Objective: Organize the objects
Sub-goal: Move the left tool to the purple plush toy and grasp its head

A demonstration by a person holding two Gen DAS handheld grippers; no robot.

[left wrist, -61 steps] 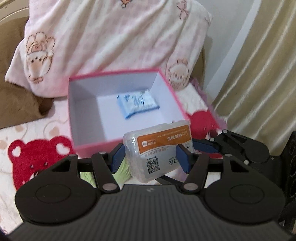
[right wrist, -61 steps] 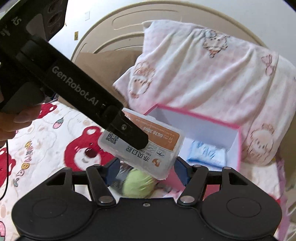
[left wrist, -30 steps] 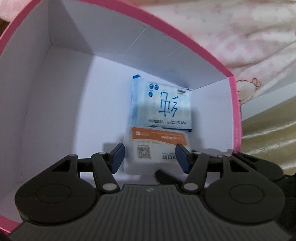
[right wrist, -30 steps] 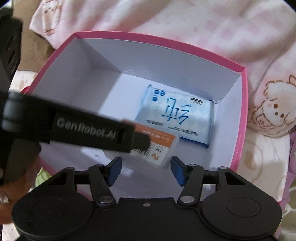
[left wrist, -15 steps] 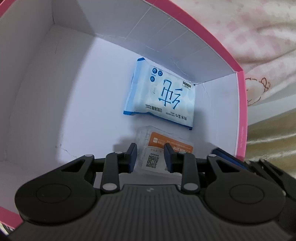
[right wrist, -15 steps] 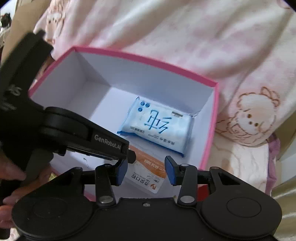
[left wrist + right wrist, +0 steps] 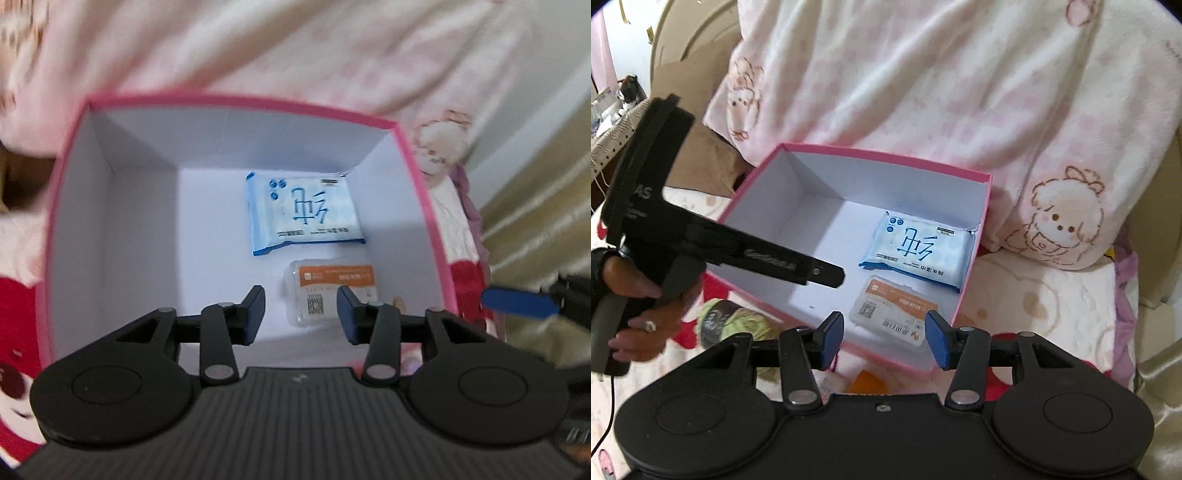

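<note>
A pink box (image 7: 240, 100) with a white inside sits on the bed. On its floor lie a blue tissue pack (image 7: 306, 214) and, just in front of it, a clear plastic case with an orange label (image 7: 328, 291). My left gripper (image 7: 301, 314) hangs above the box, jaws opening, and the case lies free below them. In the right wrist view the box (image 7: 886, 153), tissue pack (image 7: 919, 254) and case (image 7: 894, 314) show again. The right gripper (image 7: 884, 338) hovers over the near rim, jaws opening and holding nothing. A hand (image 7: 635, 295) holds the left gripper (image 7: 831, 277) over the box.
A large pink-and-white pillow (image 7: 960, 92) leans behind the box. The bed sheet (image 7: 1034, 295) has red bear prints. A green object (image 7: 735, 317) lies beside the box's left wall. A beige curtain (image 7: 535, 221) hangs to the right.
The left gripper let go of the case on the box floor, closed briefly, then rose and drew back as its jaws widened. The right gripper also pulled back from the box.
</note>
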